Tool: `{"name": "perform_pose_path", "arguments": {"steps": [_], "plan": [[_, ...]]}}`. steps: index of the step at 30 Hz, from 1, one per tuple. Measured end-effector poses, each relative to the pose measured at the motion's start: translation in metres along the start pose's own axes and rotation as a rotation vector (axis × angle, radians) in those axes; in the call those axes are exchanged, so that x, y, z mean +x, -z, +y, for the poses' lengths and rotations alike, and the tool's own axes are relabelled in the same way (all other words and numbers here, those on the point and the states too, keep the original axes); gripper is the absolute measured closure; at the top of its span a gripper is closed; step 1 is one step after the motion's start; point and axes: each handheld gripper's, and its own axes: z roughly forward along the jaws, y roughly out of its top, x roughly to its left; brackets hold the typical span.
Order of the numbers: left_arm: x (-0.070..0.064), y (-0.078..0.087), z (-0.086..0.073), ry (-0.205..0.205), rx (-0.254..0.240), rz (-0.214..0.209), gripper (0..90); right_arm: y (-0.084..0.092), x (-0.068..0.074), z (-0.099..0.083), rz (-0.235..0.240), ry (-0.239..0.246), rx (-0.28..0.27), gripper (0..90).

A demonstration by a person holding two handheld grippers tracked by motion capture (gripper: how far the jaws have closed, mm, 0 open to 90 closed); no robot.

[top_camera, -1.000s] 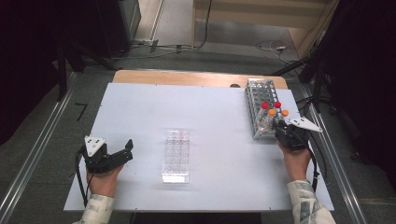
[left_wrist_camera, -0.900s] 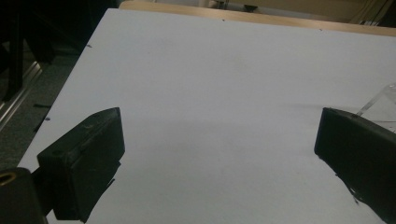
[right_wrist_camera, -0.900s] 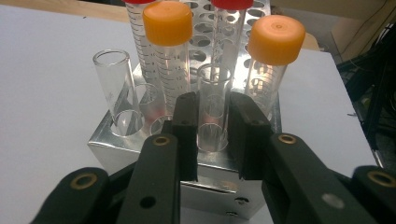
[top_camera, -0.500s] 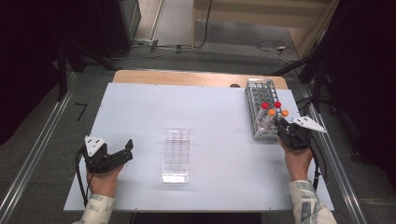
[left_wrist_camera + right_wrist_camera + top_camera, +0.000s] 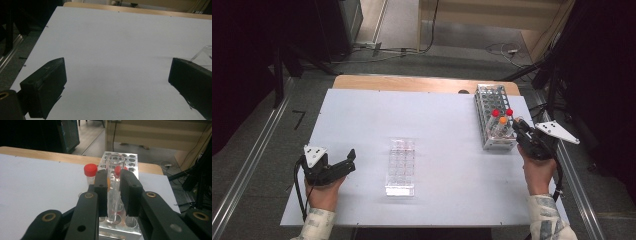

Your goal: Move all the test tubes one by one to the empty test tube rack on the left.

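Your right gripper [image 5: 113, 195] is clamped on an uncapped clear test tube [image 5: 114, 187], holding it upright with its bottom end just at the top of the metal tube rack [image 5: 117, 230] at the table's right edge, where capped tubes, red [image 5: 90, 173] and orange, stand in nearby holes. Your left gripper [image 5: 339, 167] rests near the front-left of the white table [image 5: 437, 115] with its jaws spread wide and nothing between them. By the look of it you are at the lift-out step. Next, raise the tube straight until it clears the rack and its neighbours, keep it vertical, and likely carry it toward the clear plastic tray [image 5: 401, 166] at mid-table.
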Motion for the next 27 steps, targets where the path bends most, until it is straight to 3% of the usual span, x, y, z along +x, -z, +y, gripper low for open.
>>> {"name": "perform_pose_path", "arguments": {"steps": [5,14,21,27], "plan": [[-0.007,0.001,0.005,-0.009,0.011,-0.031,2.1,0.005,0.003,-0.001,0.018,-0.001,0.016,73.4],[-0.017,0.002,0.015,0.012,0.021,-0.104,2.0,0.011,0.015,-0.003,0.056,0.01,0.027,73.4],[-0.028,0.003,0.024,-0.018,-0.003,-0.15,4.4,0.015,0.031,-0.001,0.115,0.022,0.032,73.4],[-0.038,0.001,0.03,-0.033,-0.007,-0.182,6.7,0.013,0.044,-0.001,0.133,0.049,0.037,73.4]]}}
